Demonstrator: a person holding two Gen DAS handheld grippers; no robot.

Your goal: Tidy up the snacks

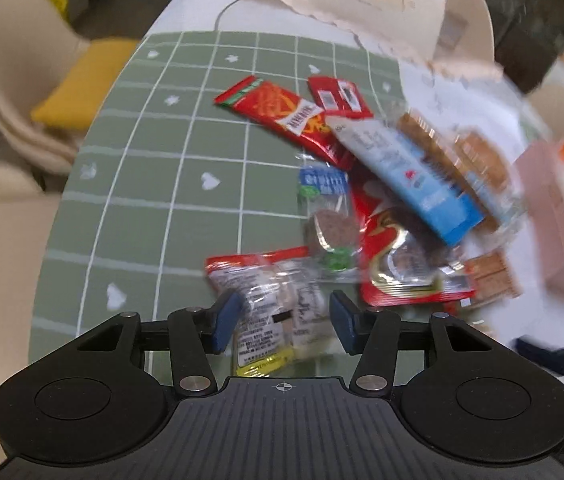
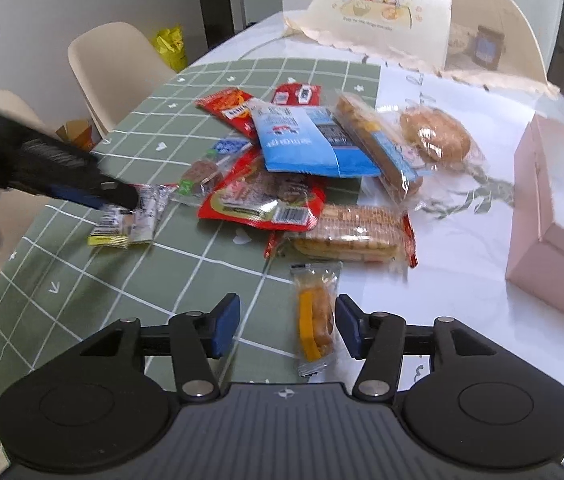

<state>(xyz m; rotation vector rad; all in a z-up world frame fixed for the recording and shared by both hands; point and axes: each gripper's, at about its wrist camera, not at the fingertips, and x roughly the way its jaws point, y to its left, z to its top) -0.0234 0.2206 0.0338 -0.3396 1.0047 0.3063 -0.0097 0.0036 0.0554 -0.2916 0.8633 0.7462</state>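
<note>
We see our left tool (image 1: 284, 320) standing open over a clear crinkly snack packet with a yellow end (image 1: 272, 312), which lies on the green checked cloth (image 1: 142, 184) between the blue pads; neither pad presses it. Our right tool (image 2: 287, 326) is open as well, and a small clear packet of orange biscuits (image 2: 315, 316) lies flat between its fingers, close to the right-hand pad, at the seam where the green cloth meets the white cloth (image 2: 454, 248). The rest of the snacks sit heaped toward the middle of the worktop: a blue and white pouch (image 2: 302, 140) on top, a red foil pack (image 2: 262, 196) under it, a long pack of crackers (image 2: 346, 232), and a round bun in clear wrap (image 2: 436, 134). A pink box (image 2: 554, 220) stands at the worktop's right edge.
</note>
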